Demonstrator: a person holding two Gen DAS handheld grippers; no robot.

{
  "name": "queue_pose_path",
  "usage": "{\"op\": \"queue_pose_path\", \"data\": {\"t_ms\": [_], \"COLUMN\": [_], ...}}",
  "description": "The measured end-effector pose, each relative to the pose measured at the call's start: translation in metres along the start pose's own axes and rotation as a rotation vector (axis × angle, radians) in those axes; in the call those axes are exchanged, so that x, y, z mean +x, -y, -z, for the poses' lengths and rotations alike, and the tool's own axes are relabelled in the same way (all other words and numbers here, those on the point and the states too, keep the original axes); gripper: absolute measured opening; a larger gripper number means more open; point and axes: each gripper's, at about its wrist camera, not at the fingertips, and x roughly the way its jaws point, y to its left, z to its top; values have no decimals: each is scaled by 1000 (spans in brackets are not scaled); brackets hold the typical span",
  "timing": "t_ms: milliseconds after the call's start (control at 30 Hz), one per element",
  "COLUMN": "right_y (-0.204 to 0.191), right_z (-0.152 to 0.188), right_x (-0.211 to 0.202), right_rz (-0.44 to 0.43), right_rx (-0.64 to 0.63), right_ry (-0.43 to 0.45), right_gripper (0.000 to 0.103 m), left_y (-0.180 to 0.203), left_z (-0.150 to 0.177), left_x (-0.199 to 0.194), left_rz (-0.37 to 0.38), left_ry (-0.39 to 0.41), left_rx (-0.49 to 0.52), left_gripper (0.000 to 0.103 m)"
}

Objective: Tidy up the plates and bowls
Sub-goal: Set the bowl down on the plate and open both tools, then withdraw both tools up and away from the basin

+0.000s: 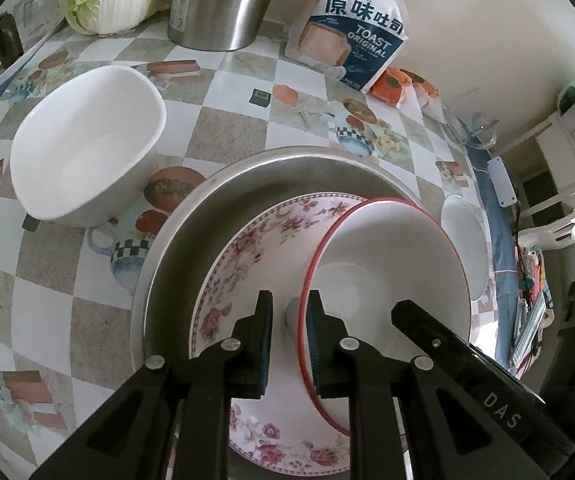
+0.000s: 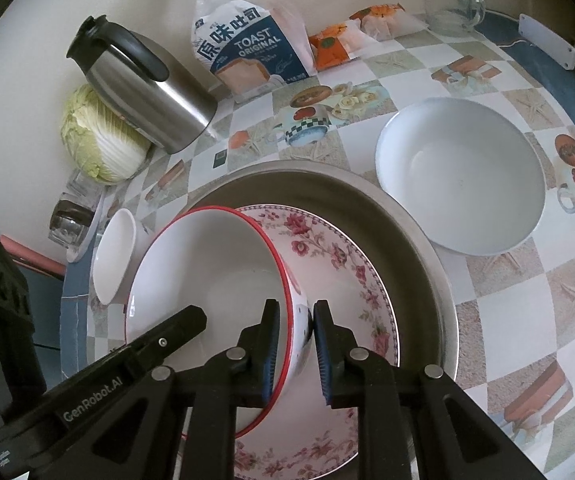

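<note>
checkered table (image 2: 499,280) | both tools clamp red-rimmed bowl (image 2: 207,272) | left view only: square bowl (image 1: 83,148)

Red-rimmed bowl (image 2: 211,280): white interior, red line at the lip, patterned outer wall. Pose: tilted, resting inside the floral plate (image 2: 343,264).

Floral plate: white with pink flower border and dotted edge band. Pose: lying flat inside the metal tray (image 2: 427,240), a round steel pan with raised wall on the table.

Large white bowl (image 2: 463,176): plain, upright, empty, on the table just beside the tray.

Small white bowl (image 2: 113,256): plain, on the table at the tray's opposite side.
</note>
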Motion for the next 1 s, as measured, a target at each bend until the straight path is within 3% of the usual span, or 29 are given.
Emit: {"op": "queue_pose_path", "data": {"t_ms": [367,500,667,767,1000], "right_y": [2,2,0,-4,-8], "right_z": [-2,-4,-5,-6,-5], "right_x": [-12,-21,-30,-38,-53], "right_rz": [21,34,50,64,100], "right_rx": [-6,-16,-35,-53,-85], "right_ry": [26,45,67,89,116], "right_gripper": [20,20,20,20,32], "left_y": [3,6,9,10,9], "left_z": [-1,-2,-3,-3,-2], "left_x": [-13,-22,-32,-38,-47], "left_rz": [-21,-28,-41,-47,-74], "left_ry": [19,39,63,78,97], "left_rx": [13,16,28,25,10], "left_gripper": [18,29,32,41,48]}}
